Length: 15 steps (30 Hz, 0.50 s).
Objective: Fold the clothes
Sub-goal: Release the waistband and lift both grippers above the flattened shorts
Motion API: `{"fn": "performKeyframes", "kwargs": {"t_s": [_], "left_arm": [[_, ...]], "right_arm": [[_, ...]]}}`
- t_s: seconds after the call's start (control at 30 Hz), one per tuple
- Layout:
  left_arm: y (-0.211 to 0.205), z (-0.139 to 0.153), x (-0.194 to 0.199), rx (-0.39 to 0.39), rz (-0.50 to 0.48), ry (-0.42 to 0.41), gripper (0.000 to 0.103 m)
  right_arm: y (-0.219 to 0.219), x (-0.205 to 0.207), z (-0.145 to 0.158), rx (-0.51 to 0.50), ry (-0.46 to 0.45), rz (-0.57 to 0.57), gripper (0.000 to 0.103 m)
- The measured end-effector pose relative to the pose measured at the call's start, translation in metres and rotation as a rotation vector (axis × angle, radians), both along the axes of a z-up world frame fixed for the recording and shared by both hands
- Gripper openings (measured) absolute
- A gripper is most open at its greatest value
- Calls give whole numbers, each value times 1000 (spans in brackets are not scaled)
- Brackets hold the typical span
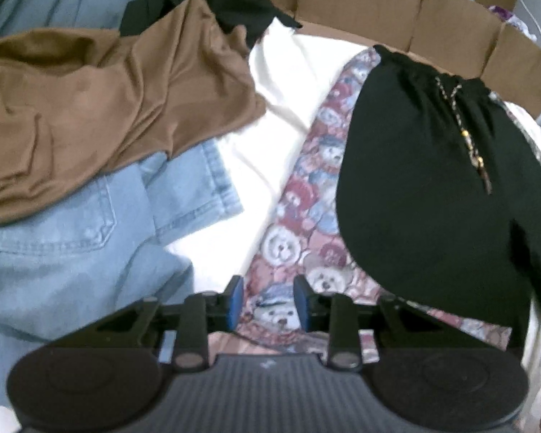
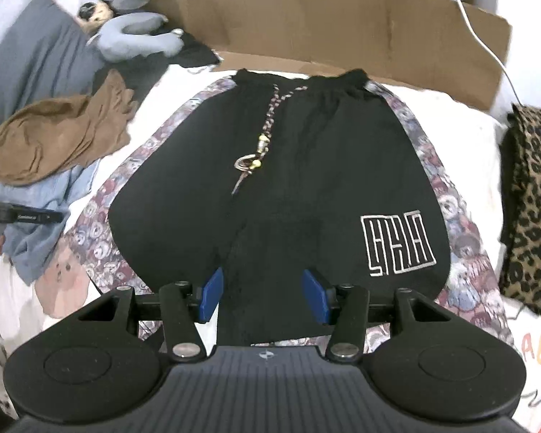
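Observation:
Black shorts (image 2: pixel 306 166) with a white logo and a beaded drawstring (image 2: pixel 267 133) lie flat on a teddy-bear print cloth (image 2: pixel 97 223), waistband at the far side. My right gripper (image 2: pixel 265 294) is open and empty, hovering just above the near hem of the shorts. In the left wrist view the shorts (image 1: pixel 429 187) lie to the right, and my left gripper (image 1: pixel 268 303) is open and empty over the bear print cloth (image 1: pixel 306 216), left of the shorts.
A brown garment (image 1: pixel 108 108) lies on light blue jeans (image 1: pixel 72 252) at the left. A leopard print garment (image 2: pixel 530 209) lies at the right. Cardboard (image 2: pixel 342 25) stands behind the bed. A grey plush toy (image 2: pixel 133 32) sits far left.

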State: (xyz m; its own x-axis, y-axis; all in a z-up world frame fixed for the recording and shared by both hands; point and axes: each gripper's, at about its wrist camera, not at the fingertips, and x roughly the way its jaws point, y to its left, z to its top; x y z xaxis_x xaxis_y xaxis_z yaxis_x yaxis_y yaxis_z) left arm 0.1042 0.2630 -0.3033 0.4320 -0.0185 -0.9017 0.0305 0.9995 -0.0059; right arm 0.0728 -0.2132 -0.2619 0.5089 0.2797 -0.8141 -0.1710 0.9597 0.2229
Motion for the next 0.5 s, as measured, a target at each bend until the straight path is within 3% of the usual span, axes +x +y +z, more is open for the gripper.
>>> {"fn": "performKeyframes", "kwargs": {"t_s": [0.13, 0.3, 0.5], "left_arm": [[12, -23, -5, 13, 31, 30, 24], [28, -46, -7, 19, 83, 63, 23], [24, -65, -9, 36, 20, 61, 27]], "right_arm": [[-1, -4, -11, 9, 7, -3, 56], [2, -7, -28, -2, 64, -17, 56], [6, -7, -36, 34, 83, -20, 56]]}}
